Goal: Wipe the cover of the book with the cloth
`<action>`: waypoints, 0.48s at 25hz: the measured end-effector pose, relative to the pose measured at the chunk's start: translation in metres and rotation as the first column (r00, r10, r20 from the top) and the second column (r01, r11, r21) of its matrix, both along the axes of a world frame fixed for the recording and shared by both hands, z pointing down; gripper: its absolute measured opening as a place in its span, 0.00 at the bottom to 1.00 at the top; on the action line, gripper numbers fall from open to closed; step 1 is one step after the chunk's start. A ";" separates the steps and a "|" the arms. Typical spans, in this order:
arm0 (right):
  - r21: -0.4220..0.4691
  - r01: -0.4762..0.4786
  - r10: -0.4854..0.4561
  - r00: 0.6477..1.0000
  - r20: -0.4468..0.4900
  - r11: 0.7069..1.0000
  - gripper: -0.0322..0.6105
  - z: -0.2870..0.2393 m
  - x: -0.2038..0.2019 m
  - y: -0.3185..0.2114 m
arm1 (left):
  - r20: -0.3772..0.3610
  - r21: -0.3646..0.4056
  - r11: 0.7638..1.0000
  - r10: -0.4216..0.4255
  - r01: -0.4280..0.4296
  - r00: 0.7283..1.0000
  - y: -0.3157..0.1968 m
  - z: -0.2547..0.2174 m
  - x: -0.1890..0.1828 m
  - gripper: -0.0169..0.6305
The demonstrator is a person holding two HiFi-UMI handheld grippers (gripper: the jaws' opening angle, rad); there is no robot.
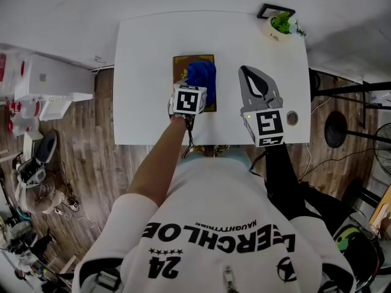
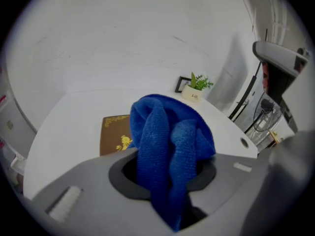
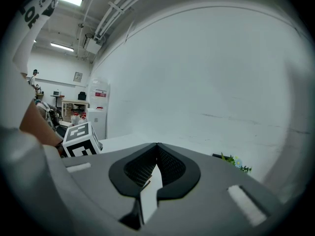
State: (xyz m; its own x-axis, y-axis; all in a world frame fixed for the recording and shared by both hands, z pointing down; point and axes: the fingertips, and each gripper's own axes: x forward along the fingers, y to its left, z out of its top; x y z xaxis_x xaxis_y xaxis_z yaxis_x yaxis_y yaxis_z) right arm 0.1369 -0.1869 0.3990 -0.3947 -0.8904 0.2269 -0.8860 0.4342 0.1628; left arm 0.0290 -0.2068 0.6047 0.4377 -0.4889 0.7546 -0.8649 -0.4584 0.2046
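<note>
A brown book (image 1: 183, 61) with gold ornament lies on the white table (image 1: 146, 72), near its middle. A blue cloth (image 1: 201, 75) is bunched on the book's cover and hides most of it. My left gripper (image 1: 194, 88) is shut on the cloth from the near side. In the left gripper view the cloth (image 2: 167, 127) spills up out of the jaws, with the book (image 2: 114, 132) behind it. My right gripper (image 1: 245, 71) hovers to the right of the book, shut and empty. In the right gripper view its tips (image 3: 157, 145) meet with nothing between them.
A small potted plant (image 1: 282, 23) and a dark picture frame (image 1: 275, 10) stand at the table's far right corner. A round grommet (image 1: 292, 117) sits near the front right edge. A white cabinet (image 1: 49, 84) stands to the left, on the wooden floor.
</note>
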 end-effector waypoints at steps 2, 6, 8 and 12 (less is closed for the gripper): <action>0.003 0.004 -0.004 1.000 0.001 1.000 0.05 -0.001 -0.001 0.000 | 0.029 0.017 1.000 -0.016 0.016 0.999 -0.003 0.005 -0.019 0.30; -0.002 0.011 -0.011 1.000 0.001 1.000 0.05 0.000 0.000 -0.001 | 0.041 0.013 0.996 -0.083 0.083 0.996 -0.006 0.007 -0.054 0.30; -0.008 0.016 -0.016 1.000 0.001 1.000 0.05 0.001 -0.002 -0.001 | 0.060 0.010 0.992 -0.127 0.127 0.990 -0.007 0.008 -0.075 0.30; 0.005 0.028 -0.028 1.000 0.006 1.000 0.05 -0.002 -0.005 -0.002 | 0.078 -0.028 0.975 -0.219 0.221 0.973 -0.003 0.014 -0.108 0.31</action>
